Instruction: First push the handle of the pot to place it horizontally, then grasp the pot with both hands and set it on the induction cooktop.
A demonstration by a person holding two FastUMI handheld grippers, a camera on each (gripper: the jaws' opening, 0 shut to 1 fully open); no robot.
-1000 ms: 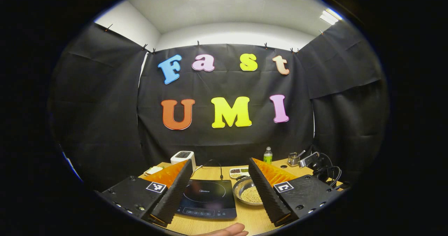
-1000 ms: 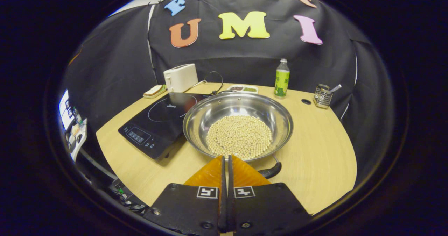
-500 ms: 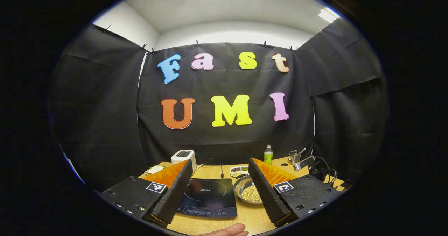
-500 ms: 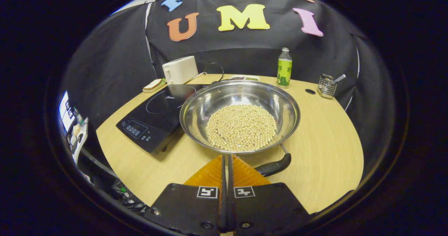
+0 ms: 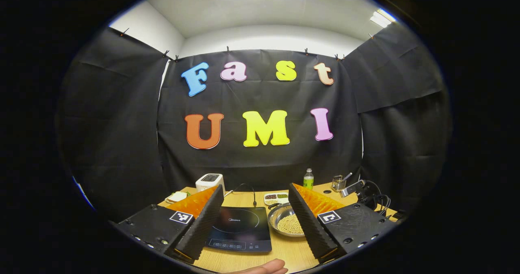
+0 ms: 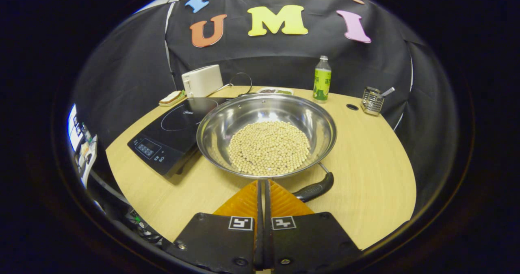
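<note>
- Right gripper (image 6: 262, 181): fingers pressed together, tips beside the handle (image 6: 313, 188), likely for pushing.
- Left gripper (image 5: 256, 217): spread wide, held back.
- Pot (image 6: 266, 134) mid-table, touching the cooktop (image 6: 172, 128).

Both views toward table (image 6: 365, 152)

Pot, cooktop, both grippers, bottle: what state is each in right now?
Pot: on the table beside the cooktop, holding beans.
Pot handle: angled toward the right gripper.
Induction cooktop: bare.
Left gripper: open.
Right gripper: shut, empty.
Bottle: upright, capped.
</note>
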